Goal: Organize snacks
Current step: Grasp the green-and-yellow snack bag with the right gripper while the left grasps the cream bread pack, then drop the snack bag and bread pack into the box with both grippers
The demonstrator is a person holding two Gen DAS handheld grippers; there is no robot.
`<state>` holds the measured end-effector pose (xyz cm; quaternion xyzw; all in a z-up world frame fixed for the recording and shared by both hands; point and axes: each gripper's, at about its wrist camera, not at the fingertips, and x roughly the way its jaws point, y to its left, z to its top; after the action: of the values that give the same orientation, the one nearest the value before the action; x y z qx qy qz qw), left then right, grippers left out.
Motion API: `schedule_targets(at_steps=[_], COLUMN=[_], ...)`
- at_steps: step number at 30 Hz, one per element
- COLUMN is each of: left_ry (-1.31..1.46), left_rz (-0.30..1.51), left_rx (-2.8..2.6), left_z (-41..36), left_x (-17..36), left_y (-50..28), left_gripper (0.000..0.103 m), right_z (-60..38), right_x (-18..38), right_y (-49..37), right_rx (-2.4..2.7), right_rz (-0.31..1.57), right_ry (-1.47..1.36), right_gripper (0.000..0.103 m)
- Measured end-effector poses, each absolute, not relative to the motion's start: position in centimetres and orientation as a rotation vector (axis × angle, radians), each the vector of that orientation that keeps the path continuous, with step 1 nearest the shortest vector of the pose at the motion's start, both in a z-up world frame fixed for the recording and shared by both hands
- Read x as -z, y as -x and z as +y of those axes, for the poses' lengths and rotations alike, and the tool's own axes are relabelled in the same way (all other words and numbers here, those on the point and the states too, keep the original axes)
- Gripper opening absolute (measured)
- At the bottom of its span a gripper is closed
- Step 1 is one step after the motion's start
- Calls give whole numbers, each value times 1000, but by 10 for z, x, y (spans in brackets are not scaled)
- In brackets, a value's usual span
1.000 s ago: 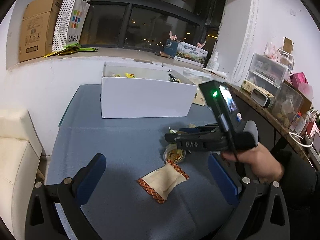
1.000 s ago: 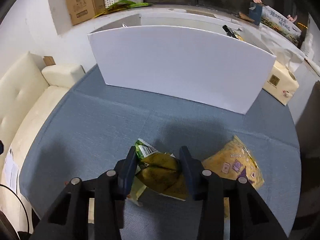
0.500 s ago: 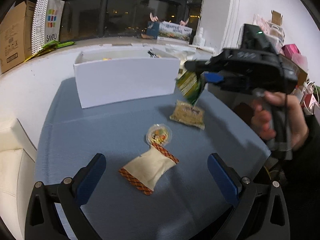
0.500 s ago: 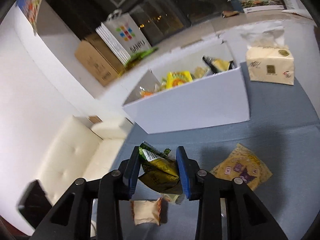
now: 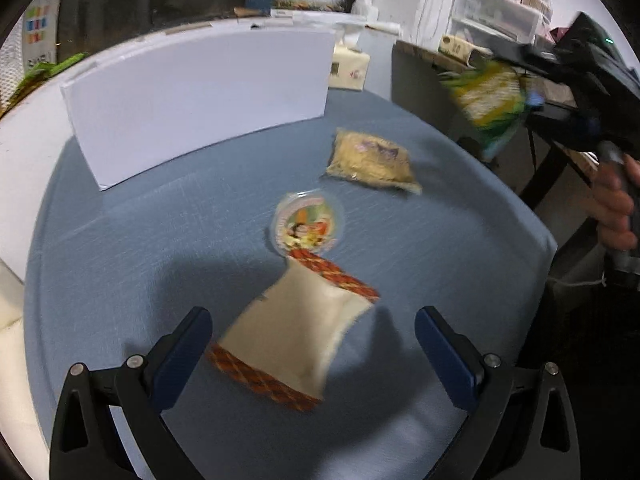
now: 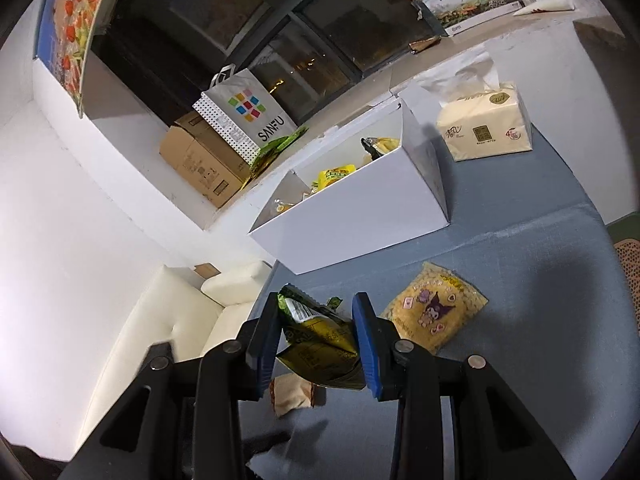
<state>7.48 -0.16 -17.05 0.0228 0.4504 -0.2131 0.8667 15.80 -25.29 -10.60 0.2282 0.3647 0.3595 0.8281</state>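
Note:
My right gripper [image 6: 318,322] is shut on a green and yellow snack bag [image 6: 320,340], lifted above the blue table; the left wrist view shows that green and yellow snack bag [image 5: 490,106] blurred at upper right. My left gripper [image 5: 314,334] stands open just above a cream packet with orange checked ends [image 5: 294,332]. A round sealed cup [image 5: 307,224] and a yellow packet [image 5: 372,160] lie beyond it. The white box [image 6: 360,208] holds several snacks at the far side.
A tissue pack [image 6: 486,128] sits right of the white box [image 5: 200,92]. A white sofa [image 6: 172,328] lies left of the table. A cardboard carton [image 6: 200,160] and a paper bag [image 6: 244,116] rest on the window ledge. Storage drawers [image 5: 496,16] stand at right.
The right gripper closed on the green bag, lifted it off the table and swung it up to the right. The left gripper sank toward the cream packet, still open.

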Motion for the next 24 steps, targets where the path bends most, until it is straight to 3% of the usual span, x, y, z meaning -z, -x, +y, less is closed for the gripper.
schedule_targets(at_steps=[2, 3, 4, 5, 6, 13, 17, 24], left_ry=[-64, -85, -134, -177, -139, -16, 149, 140], left_rz=[974, 977, 964, 949, 960, 865, 701, 531], left_rx=[469, 482, 482, 461, 466, 411, 374, 348], left_z=[1, 1, -1, -2, 3, 20, 43, 54], left_x=[177, 178, 178, 176, 173, 153, 110, 37], left_y=[-84, -86, -87, -86, -88, -66, -52, -102], left_gripper=[101, 93, 67, 50, 41, 41, 41, 41], right_z=[-254, -254, -254, -253, -253, -251, -248, -231], right_x=[105, 106, 106, 107, 108, 113, 110, 74], right_y=[-153, -151, -150, -150, -149, -149, -149, -176], right_rx=[-773, -775, -777, -781, -779, -782, -775, -785], right_rz=[771, 771, 773, 776, 776, 789, 779, 702], right_ry=[-481, -479, -480, -479, -478, -477, -466, -413], right_gripper=[38, 38, 38, 38, 38, 38, 38, 38])
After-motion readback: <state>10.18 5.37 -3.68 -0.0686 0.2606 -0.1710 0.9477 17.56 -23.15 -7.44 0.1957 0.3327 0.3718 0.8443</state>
